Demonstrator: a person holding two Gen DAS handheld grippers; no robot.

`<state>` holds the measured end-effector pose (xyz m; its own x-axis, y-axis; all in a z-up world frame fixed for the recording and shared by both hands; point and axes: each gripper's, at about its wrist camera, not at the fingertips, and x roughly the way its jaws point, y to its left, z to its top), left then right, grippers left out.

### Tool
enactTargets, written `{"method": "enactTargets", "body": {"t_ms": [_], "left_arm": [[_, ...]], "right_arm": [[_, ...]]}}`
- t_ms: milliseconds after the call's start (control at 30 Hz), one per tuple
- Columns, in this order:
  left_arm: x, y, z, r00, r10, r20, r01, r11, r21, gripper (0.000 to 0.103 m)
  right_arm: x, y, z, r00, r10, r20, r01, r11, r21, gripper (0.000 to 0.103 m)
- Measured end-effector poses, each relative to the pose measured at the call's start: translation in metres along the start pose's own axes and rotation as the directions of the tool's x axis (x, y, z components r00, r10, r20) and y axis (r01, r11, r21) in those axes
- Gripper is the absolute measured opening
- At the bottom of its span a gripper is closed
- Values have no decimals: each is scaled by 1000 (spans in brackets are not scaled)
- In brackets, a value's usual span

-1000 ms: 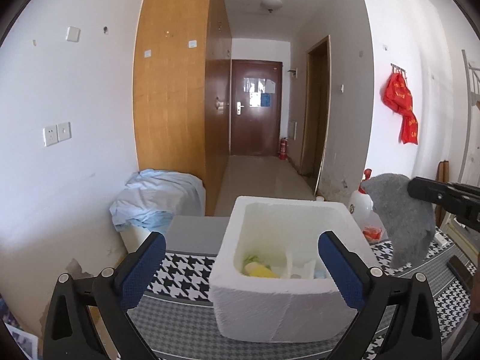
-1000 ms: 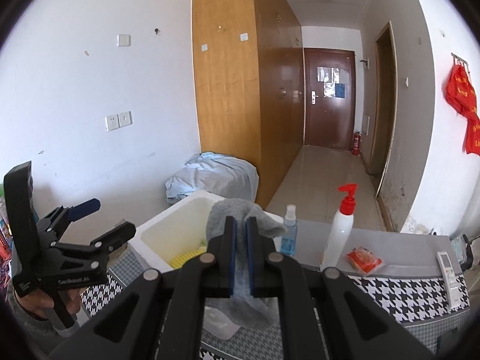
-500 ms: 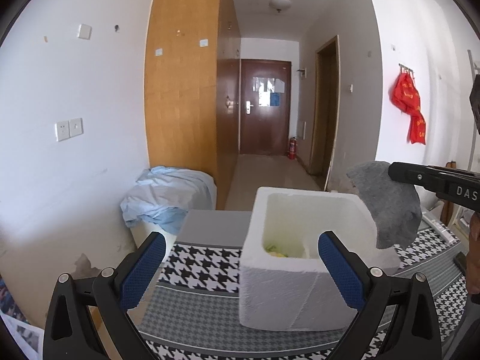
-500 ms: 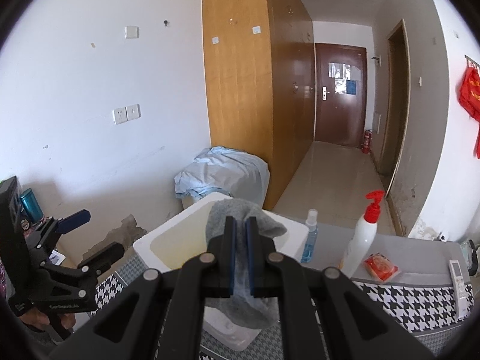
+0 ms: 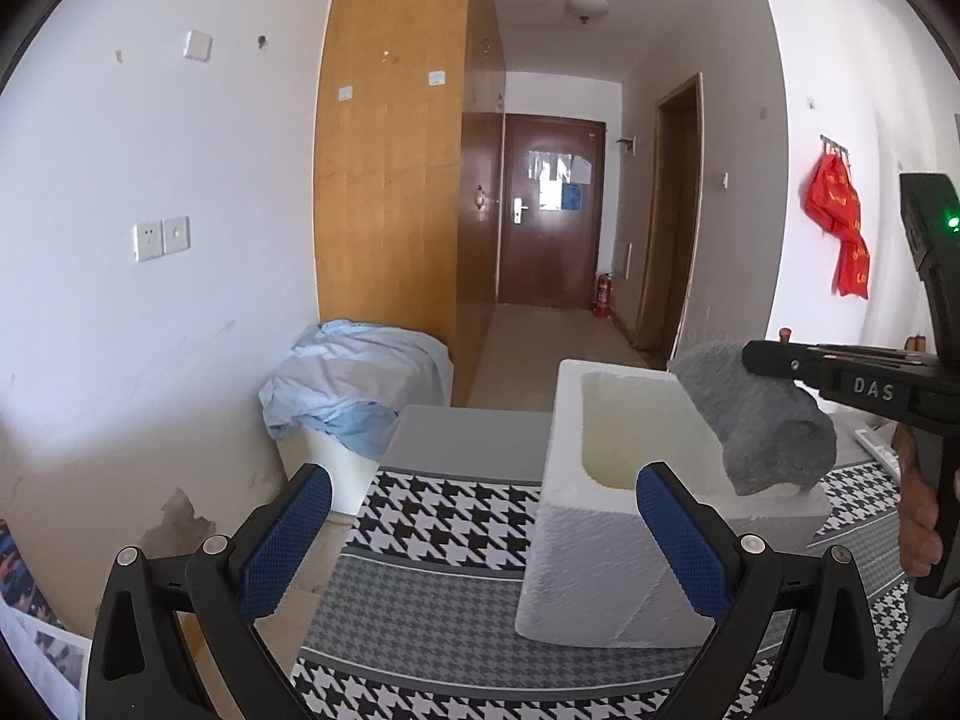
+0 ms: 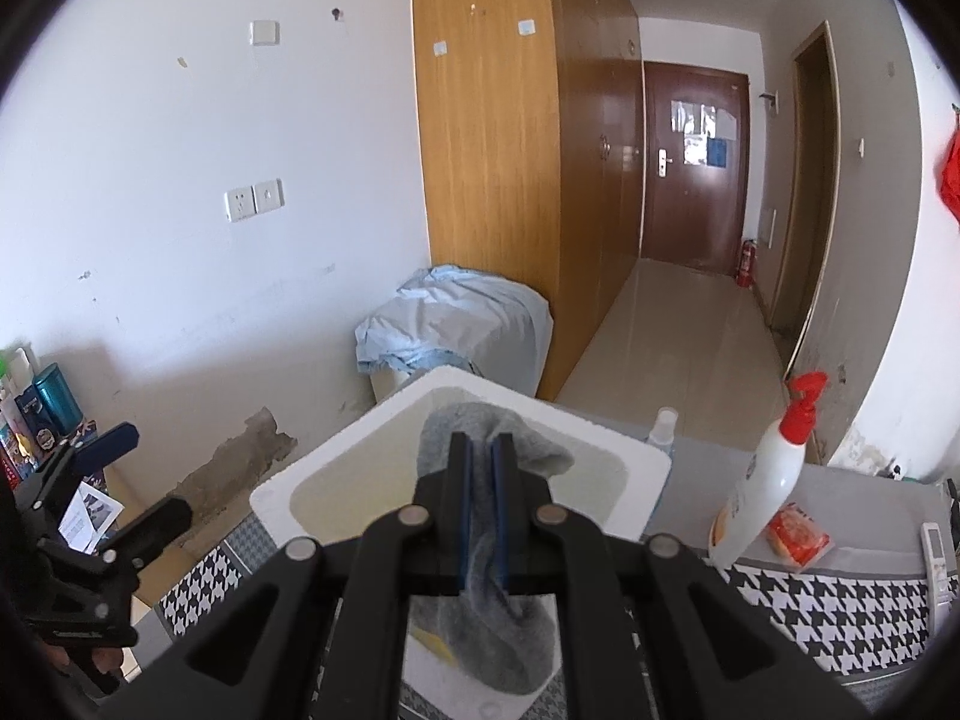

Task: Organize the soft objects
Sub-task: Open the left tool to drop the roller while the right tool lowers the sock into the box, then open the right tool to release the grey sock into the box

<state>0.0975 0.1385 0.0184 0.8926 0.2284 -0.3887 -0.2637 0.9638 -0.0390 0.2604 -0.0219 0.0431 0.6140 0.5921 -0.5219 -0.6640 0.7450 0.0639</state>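
Hanging level, right gripper (image 6: pixel 482 468) pinches grey cloth (image 6: pixel 498 648) above foam box (image 6: pixel 312 480).

One white foam box (image 6: pixel 618 468), one gray cloth (image 5: pixel 762 426), two grippers (image 5: pixel 480 534) (image 6: pixel 482 456), one white pump bottle (image 6: pixel 765 480) at 3 o'clock, one small spray bottle (image 6: pixel 663 429), one red packet (image 6: pixel 798 537), one remote (image 6: pixel 936 549)

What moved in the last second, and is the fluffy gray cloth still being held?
The right gripper carried the gray cloth leftward from beside the white foam box to over its opening, and still pinches it. The left gripper drew off to the left, so the box now sits right of its open fingers. The box, lotion bottle and table stayed put.
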Motion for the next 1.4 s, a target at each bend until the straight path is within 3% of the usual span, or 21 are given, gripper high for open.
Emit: {"method": "enactTargets", "body": {"t_ms": [67,133,200,267,700,1200,1400], "left_arm": [[1,3,-2,1000,2,-5,-2,1000,-3,102],[2,5,-4,1000,2,-11,-3,1000,-9,102],[3,7,-5,1000,3,-15,-4,1000,-13,102],[4,7,-5,1000,7,-19,-7,1000,-16,102],[-2,2,-5,1000,-17,-15,17,1000,-11,102],[-29,-34,4,996,-83,33,82,996,38,102],[-38,-54,9,993,-109,53,105,992,69,102]], "right_arm": [[7,-1,-2,1000,-3,-19,3,1000,4,11],[14,-1,-4,999,4,-46,-4,1000,3,19],[16,2,-7,999,1,-51,-1,1000,-4,46],[14,5,-8,999,-13,-45,12,1000,-17,65],[-16,3,-11,999,-32,-8,32,999,-24,67],[-77,-15,-28,989,-113,95,112,994,10,98],[-92,-26,-37,984,-136,115,133,991,35,100]]}}
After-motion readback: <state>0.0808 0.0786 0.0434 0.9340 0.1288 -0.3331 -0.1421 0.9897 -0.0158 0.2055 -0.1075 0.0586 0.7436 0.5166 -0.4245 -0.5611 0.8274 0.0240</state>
